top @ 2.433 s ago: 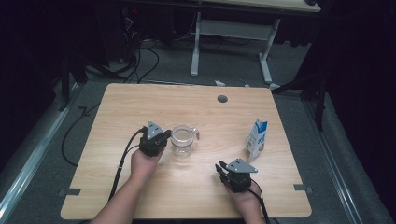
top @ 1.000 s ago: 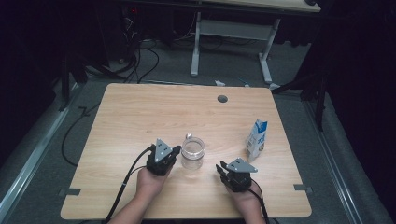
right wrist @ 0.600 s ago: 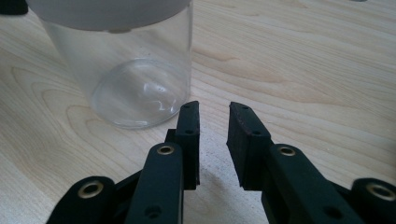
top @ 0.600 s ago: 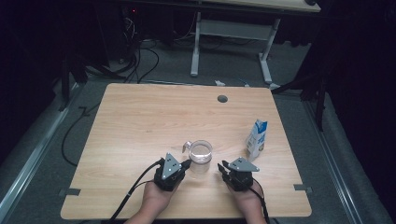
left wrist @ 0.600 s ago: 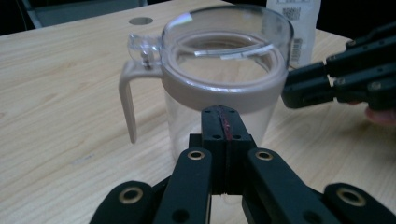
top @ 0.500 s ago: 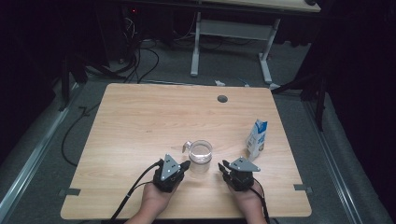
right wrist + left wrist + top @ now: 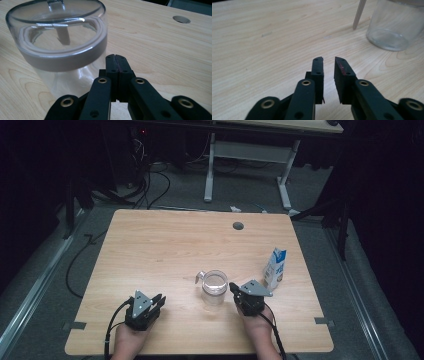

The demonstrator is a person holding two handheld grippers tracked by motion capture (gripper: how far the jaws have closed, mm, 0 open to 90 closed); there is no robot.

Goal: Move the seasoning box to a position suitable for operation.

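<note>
Jug [image 7: 214, 287] stands near the table's [image 7: 150, 245] front edge, between our grippers. We see the left gripper [image 7: 329, 60] well apart, jaws just parting, empty. Right gripper [image 7: 117, 57] sits clenched, empty, just beside the jug.

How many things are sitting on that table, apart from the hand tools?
2: a glass jar near the front middle, and a milk carton to its right, near the table's right edge.

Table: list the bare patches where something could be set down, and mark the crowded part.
Free: the table's far half up to the round hole, and the left side beyond the left gripper. Crowded: the near middle, where the glass jar, right gripper and milk carton sit close.
</note>
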